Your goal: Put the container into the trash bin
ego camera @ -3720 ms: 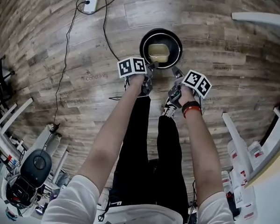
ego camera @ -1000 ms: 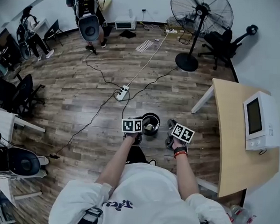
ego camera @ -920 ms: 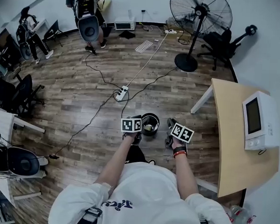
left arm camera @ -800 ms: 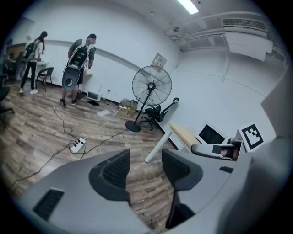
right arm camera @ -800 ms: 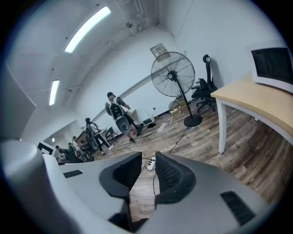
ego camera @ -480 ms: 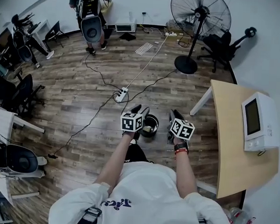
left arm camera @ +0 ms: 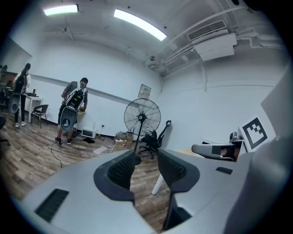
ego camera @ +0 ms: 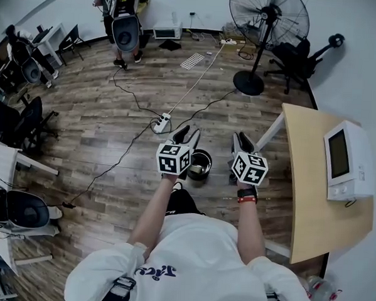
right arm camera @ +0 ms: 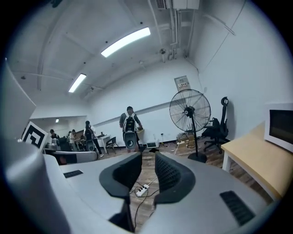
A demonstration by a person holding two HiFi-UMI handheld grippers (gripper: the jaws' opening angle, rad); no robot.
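The black round trash bin (ego camera: 202, 159) stands on the wooden floor, partly behind my left gripper's marker cube. A beige container (ego camera: 196, 170) lies inside it. My left gripper (ego camera: 185, 135) is held up in the air above and left of the bin; its jaws are closing with nothing between them. My right gripper (ego camera: 244, 142) hovers at the same height to the right of the bin, open and empty. In the left gripper view the left gripper (left arm camera: 145, 160) points out across the room. The right gripper (right arm camera: 147, 162) in its own view also points across the room, over the floor.
A power strip (ego camera: 162, 122) and its cables lie on the floor beyond the bin. A standing fan (ego camera: 268, 19) and an office chair (ego camera: 298, 53) are at the back right. A wooden table (ego camera: 311, 203) with a white appliance (ego camera: 348, 158) is to the right. A person (ego camera: 123, 14) stands at the back.
Both grippers have risen from the bin's rim up toward the head camera. The left jaws have narrowed. The container stays in the bin.
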